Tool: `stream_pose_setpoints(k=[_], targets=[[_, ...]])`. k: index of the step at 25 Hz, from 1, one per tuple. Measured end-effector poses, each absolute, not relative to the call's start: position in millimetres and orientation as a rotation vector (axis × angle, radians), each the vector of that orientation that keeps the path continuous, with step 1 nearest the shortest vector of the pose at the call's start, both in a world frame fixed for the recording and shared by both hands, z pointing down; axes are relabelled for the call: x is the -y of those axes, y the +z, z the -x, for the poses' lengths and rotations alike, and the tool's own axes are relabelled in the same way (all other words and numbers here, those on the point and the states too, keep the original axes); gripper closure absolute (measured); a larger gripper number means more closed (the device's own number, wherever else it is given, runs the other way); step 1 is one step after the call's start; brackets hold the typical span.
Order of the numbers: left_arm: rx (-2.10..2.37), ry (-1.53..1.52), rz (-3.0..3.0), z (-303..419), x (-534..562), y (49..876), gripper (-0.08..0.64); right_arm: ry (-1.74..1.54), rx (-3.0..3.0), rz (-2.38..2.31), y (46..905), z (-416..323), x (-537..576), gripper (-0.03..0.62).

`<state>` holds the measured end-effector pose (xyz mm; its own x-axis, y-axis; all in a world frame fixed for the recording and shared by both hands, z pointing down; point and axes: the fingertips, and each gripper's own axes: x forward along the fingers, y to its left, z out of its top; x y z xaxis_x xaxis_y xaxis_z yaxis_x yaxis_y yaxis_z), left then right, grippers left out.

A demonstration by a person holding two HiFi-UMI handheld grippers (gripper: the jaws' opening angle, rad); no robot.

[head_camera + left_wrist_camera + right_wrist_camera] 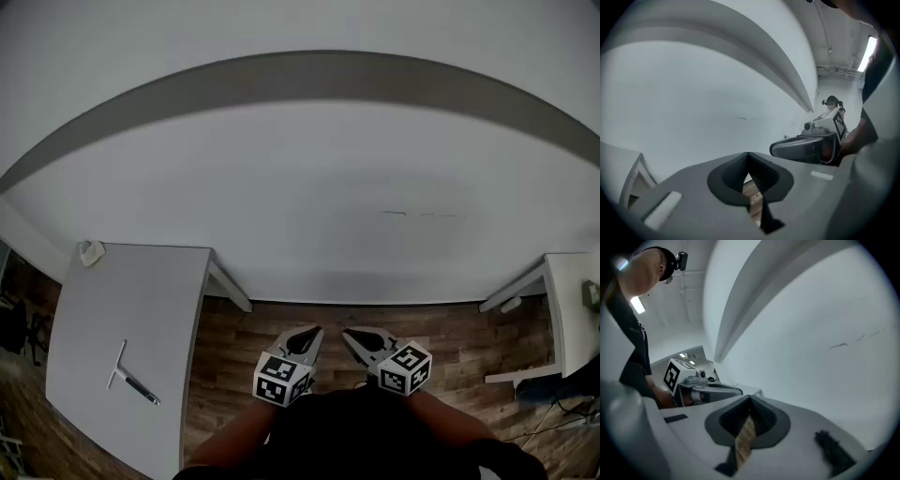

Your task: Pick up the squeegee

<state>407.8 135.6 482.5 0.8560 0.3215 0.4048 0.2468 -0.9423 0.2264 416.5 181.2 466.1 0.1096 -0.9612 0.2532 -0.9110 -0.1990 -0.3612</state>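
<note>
The squeegee (pixel 127 373) lies flat on the white table (pixel 131 291) at the left of the head view; it is T-shaped, with a pale cross-bar and a dark handle pointing right and toward me. Both grippers hang side by side over the wooden floor, well to the right of that table and apart from the squeegee. My left gripper (pixel 312 333) (pixel 748 153) is shut with nothing in it. My right gripper (pixel 349 335) (pixel 750 397) is shut and empty too. Neither gripper view shows the squeegee; each shows the wall and the other gripper.
A small white object (pixel 91 251) sits at the table's far corner. A second white table (pixel 574 300) stands at the right edge. A plain white wall (pixel 309 187) fills the space ahead. Wooden floor (pixel 450 337) lies between the tables.
</note>
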Motion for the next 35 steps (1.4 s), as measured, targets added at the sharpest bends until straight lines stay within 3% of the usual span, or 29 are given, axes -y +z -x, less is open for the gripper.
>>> stream_pose_setpoints(k=[35], targets=[[0.193, 0.624, -2.825, -355, -199, 491, 0.552, -0.757, -2.339, 1.820, 483, -383, -245, 0.586]])
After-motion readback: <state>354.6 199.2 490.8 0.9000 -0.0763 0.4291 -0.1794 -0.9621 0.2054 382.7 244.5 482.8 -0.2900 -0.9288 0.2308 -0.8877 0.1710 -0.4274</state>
